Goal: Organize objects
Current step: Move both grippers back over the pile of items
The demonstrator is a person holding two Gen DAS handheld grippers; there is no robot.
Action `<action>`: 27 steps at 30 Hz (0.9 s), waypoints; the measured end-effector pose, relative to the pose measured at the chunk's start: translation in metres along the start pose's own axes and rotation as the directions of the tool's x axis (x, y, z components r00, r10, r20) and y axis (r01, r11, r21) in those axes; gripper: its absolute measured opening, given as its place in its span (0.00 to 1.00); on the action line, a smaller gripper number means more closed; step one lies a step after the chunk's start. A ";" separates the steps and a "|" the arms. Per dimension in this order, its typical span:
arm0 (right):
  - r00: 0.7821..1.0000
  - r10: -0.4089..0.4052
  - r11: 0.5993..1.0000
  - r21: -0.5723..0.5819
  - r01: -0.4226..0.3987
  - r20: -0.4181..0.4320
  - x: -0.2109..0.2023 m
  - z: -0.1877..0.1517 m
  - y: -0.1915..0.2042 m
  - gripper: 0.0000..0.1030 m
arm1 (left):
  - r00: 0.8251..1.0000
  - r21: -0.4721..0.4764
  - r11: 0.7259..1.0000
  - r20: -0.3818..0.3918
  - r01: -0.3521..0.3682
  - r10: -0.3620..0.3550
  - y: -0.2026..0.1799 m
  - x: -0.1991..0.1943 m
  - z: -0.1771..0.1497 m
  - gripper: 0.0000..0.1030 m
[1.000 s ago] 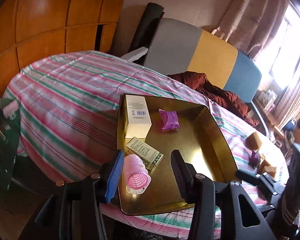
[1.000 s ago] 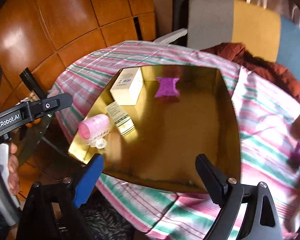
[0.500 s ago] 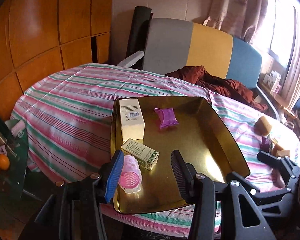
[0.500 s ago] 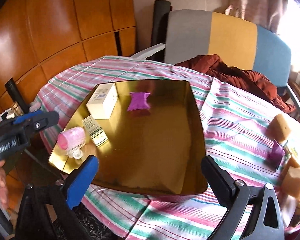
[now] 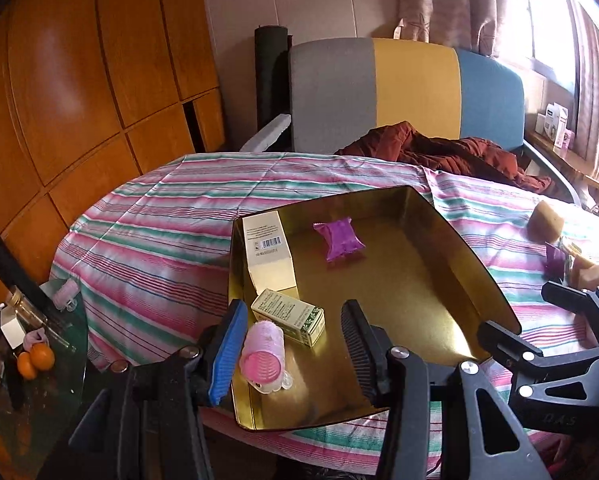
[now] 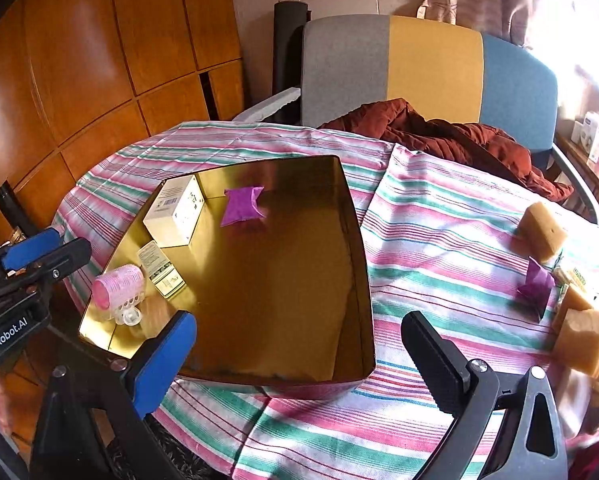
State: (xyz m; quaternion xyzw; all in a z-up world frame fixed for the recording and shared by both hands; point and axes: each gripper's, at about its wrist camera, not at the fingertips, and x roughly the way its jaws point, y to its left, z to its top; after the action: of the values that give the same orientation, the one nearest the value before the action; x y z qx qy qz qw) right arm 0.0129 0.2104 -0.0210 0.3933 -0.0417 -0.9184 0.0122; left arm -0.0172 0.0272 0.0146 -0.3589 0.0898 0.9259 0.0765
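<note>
In my left wrist view, my left gripper (image 5: 293,350) has its jaws released above the near-left corner of the gold tray (image 5: 475,264), where the pink hair roller (image 5: 262,354) lies beside a green box (image 5: 289,316). In my right wrist view, my right gripper (image 6: 299,368) hangs with jaws released over the tray's near edge, with sponge blocks (image 6: 541,232) on the striped counter (image 6: 439,240) far right.

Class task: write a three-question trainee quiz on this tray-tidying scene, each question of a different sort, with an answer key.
1. True or false: the pink hair roller lies inside the gold tray.
2. Multiple choice: where is the purple packet in the tray? A) at the far end; B) on top of the white box; C) beside the green box.
3. Fill in: the tan sponges rest on the striped ____, outside the tray.

Key: 1 true; 2 A; 3 tablecloth.
</note>
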 end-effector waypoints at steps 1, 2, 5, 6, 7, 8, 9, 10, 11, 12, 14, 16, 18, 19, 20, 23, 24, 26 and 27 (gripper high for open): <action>1.000 0.000 1.000 0.001 0.000 0.001 -0.001 0.000 0.000 1.00 | 1.000 0.005 1.000 -0.001 -0.001 0.001 -0.001 0.000 0.000 0.48; 1.000 0.001 1.000 0.002 -0.001 0.003 -0.001 -0.001 -0.001 1.00 | 1.000 0.008 1.000 -0.002 0.000 0.000 -0.002 -0.001 0.000 0.48; 1.000 0.003 1.000 0.006 -0.003 0.004 -0.001 -0.002 -0.003 1.00 | 1.000 0.022 1.000 -0.004 0.002 -0.002 -0.007 -0.001 0.000 0.48; 1.000 0.003 1.000 0.009 -0.003 0.005 -0.002 -0.002 -0.004 1.00 | 1.000 0.027 1.000 -0.004 0.002 -0.002 -0.008 -0.001 -0.001 0.48; 1.000 0.003 1.000 0.011 -0.003 0.005 -0.002 -0.002 -0.005 1.00 | 1.000 0.032 0.999 -0.004 0.004 -0.004 -0.010 -0.002 -0.001 0.48; 1.000 0.003 1.000 0.013 -0.003 0.006 -0.002 -0.002 -0.006 1.00 | 1.000 0.036 0.999 -0.003 0.005 -0.005 -0.012 -0.002 -0.001 0.48; 1.000 0.001 1.000 0.017 -0.002 0.006 -0.003 -0.002 -0.007 1.00 | 1.000 0.041 0.999 -0.003 0.006 -0.006 -0.014 -0.002 -0.001 0.48; 1.000 0.002 1.000 0.019 -0.002 0.007 -0.003 -0.002 -0.008 1.00 | 1.000 0.046 0.999 -0.003 0.008 -0.008 -0.015 -0.002 -0.001 0.48; 1.000 0.001 1.000 0.021 -0.001 0.008 -0.003 -0.002 -0.009 1.00 | 1.000 0.050 0.999 -0.002 0.010 -0.010 -0.016 -0.003 -0.001 0.48; 1.000 0.001 1.000 0.022 -0.001 0.010 -0.004 -0.002 -0.010 1.00 | 1.000 0.055 0.998 -0.002 0.012 -0.011 -0.018 -0.003 -0.001 0.48; 1.000 0.000 1.000 0.027 -0.001 0.013 -0.005 -0.002 -0.013 1.00 | 1.000 0.063 0.998 -0.001 0.014 -0.014 -0.020 -0.004 -0.001 0.48; 1.000 -0.003 0.999 0.034 0.002 0.016 -0.006 -0.002 -0.015 1.00 | 1.000 0.072 0.997 0.000 0.019 -0.019 -0.023 -0.005 -0.001 0.48; 1.000 -0.007 0.999 0.039 0.006 0.018 -0.007 -0.003 -0.018 1.00 | 1.000 0.080 0.996 0.001 0.027 -0.027 -0.026 -0.005 -0.001 0.48; 1.000 -0.010 0.999 0.041 0.009 0.019 -0.008 -0.003 -0.019 1.00 | 0.999 0.085 0.996 0.001 0.034 -0.034 -0.027 -0.005 0.000 0.48; 1.000 -0.014 0.999 0.043 0.013 0.020 -0.009 -0.003 -0.022 1.00 | 0.999 0.089 0.995 0.002 0.038 -0.039 -0.029 -0.006 -0.001 0.48; 0.999 -0.028 0.998 0.063 0.027 0.020 -0.012 -0.004 -0.032 1.00 | 0.998 0.106 0.993 0.002 0.059 -0.060 -0.035 -0.006 0.001 0.48; 0.999 -0.036 0.997 0.069 0.035 0.020 -0.012 -0.004 -0.036 1.00 | 0.997 0.112 0.991 0.004 0.074 -0.074 -0.038 -0.007 0.001 0.48; 0.998 -0.060 0.995 0.086 0.058 0.016 -0.015 -0.006 -0.048 1.00 | 0.995 0.123 0.988 0.007 0.098 -0.099 -0.043 -0.008 0.003 0.48; 0.997 -0.073 0.992 0.100 0.072 0.013 -0.017 -0.007 -0.055 1.00 | 0.993 0.127 0.985 0.008 0.116 -0.118 -0.046 -0.009 0.004 0.48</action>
State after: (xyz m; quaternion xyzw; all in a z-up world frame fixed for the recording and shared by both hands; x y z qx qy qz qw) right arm 0.0302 0.2659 -0.0187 0.3870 -0.0732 -0.9183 -0.0411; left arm -0.0043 0.0724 0.0184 -0.3505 0.1264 0.9151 0.1541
